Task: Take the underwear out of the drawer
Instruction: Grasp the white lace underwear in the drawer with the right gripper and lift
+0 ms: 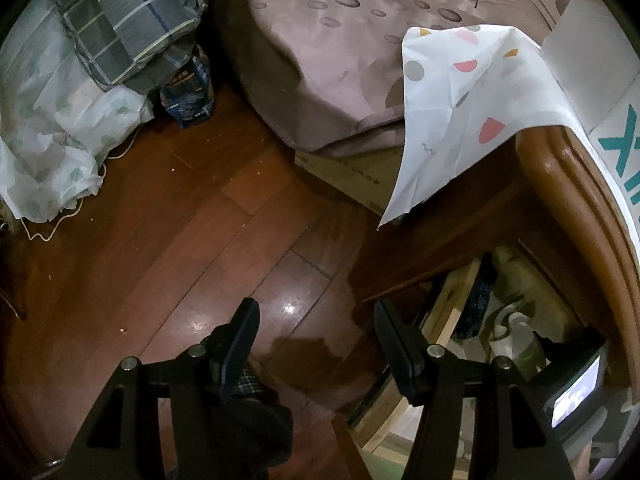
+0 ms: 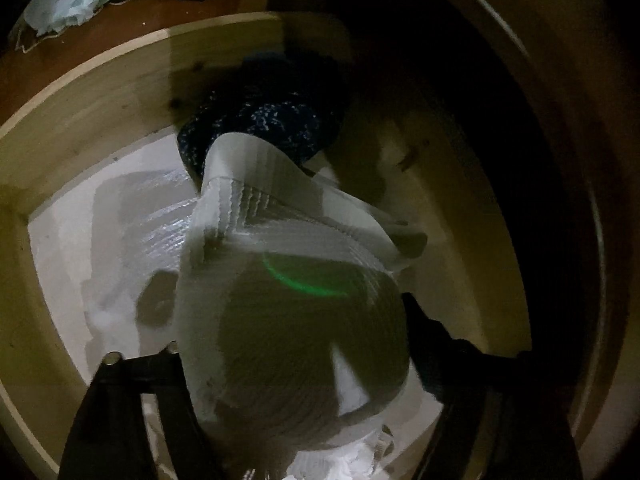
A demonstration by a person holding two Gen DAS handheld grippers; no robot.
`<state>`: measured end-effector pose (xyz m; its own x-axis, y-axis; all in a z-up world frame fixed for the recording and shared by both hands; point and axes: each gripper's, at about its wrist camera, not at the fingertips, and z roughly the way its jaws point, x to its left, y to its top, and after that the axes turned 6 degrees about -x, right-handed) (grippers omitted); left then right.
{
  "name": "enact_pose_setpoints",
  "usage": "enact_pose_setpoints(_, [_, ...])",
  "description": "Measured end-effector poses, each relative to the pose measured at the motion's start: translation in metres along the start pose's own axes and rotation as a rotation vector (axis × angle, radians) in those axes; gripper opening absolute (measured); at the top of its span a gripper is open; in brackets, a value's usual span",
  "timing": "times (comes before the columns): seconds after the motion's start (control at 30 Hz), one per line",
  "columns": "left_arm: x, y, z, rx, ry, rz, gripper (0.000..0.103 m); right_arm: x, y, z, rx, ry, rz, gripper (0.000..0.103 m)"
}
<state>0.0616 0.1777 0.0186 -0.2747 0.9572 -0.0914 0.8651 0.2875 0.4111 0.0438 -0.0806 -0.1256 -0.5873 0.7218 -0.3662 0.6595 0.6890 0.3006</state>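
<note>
The wooden drawer [image 2: 100, 92] stands pulled out, lined in white. A white ribbed underwear [image 2: 280, 280] bulges up in it, close to the lens, with a dark blue speckled garment [image 2: 272, 120] behind it. My right gripper [image 2: 296, 312] reaches down into the drawer with its jaws spread wide around the white underwear. The cloth hides the fingertips, and I cannot see the pads pressing on it. My left gripper [image 1: 316, 320] hangs open and empty over the wooden floor, left of the drawer [image 1: 448, 312]. The left wrist view also shows the white underwear [image 1: 516, 328] and dark garment [image 1: 478, 304].
A bed with a mauve dotted sheet [image 1: 328, 60] fills the far side, with a cardboard box [image 1: 352, 172] under it. A white patterned cloth [image 1: 460, 100] hangs over the nightstand top [image 1: 560, 184]. Bundled bedding [image 1: 60, 120] and a blue packet [image 1: 188, 92] lie at left. A foot [image 1: 256, 400] is below the left gripper.
</note>
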Motion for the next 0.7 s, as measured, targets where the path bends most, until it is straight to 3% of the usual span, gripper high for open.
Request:
enact_pose_setpoints(0.07, [-0.002, -0.001, 0.001, 0.003, 0.003, 0.008, 0.061, -0.004, -0.001, -0.004, 0.005, 0.024, 0.013, 0.056])
enact_pose_setpoints(0.17, [-0.004, -0.002, 0.003, 0.007, 0.005, 0.02, 0.061, -0.01, -0.007, -0.006, 0.023, 0.068, 0.049, 0.05])
enact_pose_setpoints(0.53, [-0.02, -0.009, 0.011, 0.036, -0.002, 0.09, 0.061, -0.012, -0.035, -0.018, 0.145, 0.143, 0.073, 0.045])
enact_pose_setpoints(0.7, [-0.033, -0.015, 0.013, 0.04, -0.002, 0.151, 0.061, -0.033, -0.048, -0.019, 0.202, 0.191, 0.238, 0.045])
